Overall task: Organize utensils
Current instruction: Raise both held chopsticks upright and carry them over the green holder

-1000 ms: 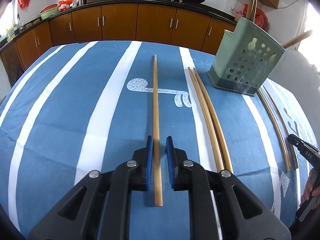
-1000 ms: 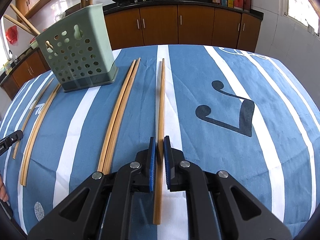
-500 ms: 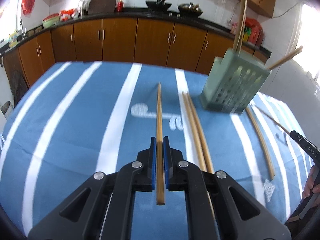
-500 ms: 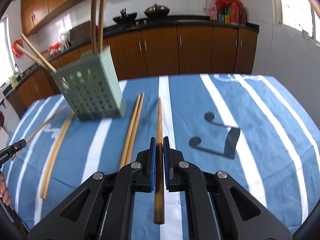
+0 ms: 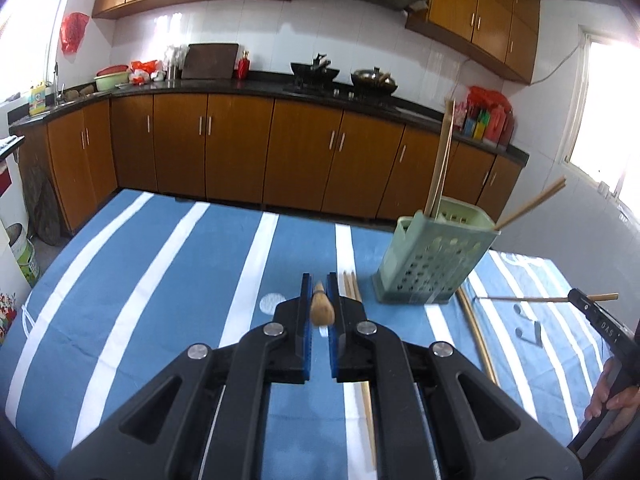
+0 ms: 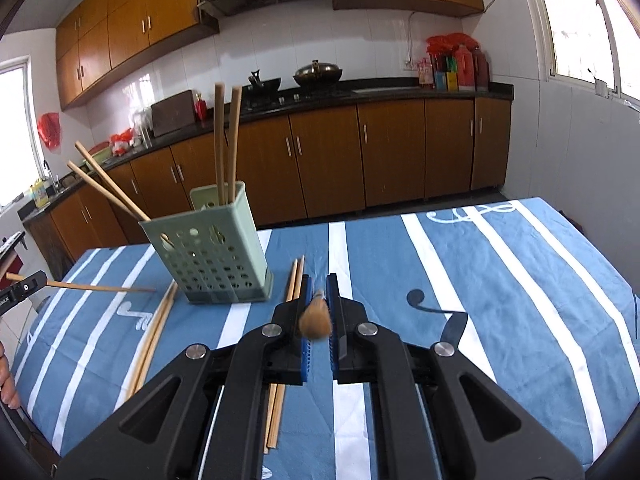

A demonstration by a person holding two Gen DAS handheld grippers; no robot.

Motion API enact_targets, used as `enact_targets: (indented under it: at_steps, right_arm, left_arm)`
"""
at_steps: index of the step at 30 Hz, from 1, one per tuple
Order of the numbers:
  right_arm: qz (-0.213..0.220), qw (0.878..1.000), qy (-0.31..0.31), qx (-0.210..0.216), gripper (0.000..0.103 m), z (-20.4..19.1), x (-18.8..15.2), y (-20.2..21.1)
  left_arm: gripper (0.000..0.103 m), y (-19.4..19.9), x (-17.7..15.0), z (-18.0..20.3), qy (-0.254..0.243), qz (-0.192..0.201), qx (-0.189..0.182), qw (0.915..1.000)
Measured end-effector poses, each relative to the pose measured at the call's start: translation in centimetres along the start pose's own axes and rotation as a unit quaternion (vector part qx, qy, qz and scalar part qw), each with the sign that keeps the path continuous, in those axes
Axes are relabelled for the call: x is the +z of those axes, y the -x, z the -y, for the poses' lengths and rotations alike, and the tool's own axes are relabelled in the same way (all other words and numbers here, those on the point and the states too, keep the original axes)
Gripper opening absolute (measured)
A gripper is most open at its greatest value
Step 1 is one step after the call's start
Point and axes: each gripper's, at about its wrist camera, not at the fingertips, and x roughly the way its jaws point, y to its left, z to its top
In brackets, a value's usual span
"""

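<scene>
L gripper (image 5: 319, 288): blue-padded fingers (image 5: 306, 304) clamped on a long bamboo chopstick (image 5: 322, 309), held in the air w/ its butt end toward the camera. Under it, bench w/ blue-and-white striped cloth (image 5: 160, 280); a pair of loose bamboo chopsticks (image 5: 352, 286) lies just right of the fingers. Further right, pale green perforated plastic utensil holder (image 5: 432, 264) stands upright w/ chopsticks sticking out. R gripper (image 6: 319, 286): closed on a second bamboo chopstick (image 6: 315, 318), also off the cloth.
</scene>
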Motion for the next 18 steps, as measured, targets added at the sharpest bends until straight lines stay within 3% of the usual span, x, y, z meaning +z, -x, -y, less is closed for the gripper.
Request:
enact_targets:
  at_steps: [11, 18]
  right_arm:
    - [0.034, 0.999, 0.007, 0.012, 0.008, -0.6, 2.1, 1.7]
    - [0.077, 0.995, -0.003, 0.071, 0.007, -1.7, 5.5, 4.3]
  left_arm:
    - [0.008, 2.2, 2.6, 1.3, -0.016, 0.036, -0.019, 0.9991]
    - [0.008, 5.0, 5.1, 3.2, -0.035, 0.075, -0.046, 0.9955]
